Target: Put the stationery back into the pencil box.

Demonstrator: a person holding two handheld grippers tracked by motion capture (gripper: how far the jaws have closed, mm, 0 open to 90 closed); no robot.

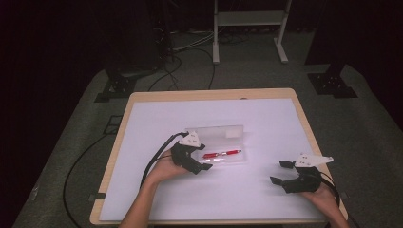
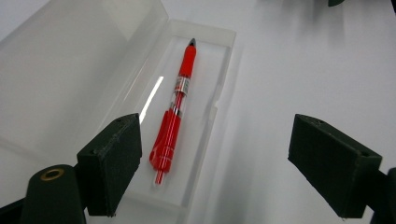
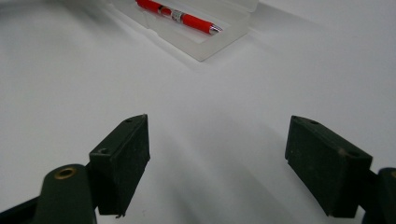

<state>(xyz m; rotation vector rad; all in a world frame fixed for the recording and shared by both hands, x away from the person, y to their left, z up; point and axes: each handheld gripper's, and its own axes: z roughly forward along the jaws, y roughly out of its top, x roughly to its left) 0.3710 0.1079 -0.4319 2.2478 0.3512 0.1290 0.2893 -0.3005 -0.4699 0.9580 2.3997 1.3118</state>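
Near the desk's centre, a red plastic pen lies lengthwise in the tray of an open clear plastic case, lid folded back. Left tool, released, hovers at the case's near end; judged aim: straddle the barrel squarely before closing. Right tool, released and empty, rests well apart on the white desk.

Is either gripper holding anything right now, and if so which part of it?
Nothing is held. The left gripper stands open over the near end of the clear case with the red pen; the right gripper is open above bare table.
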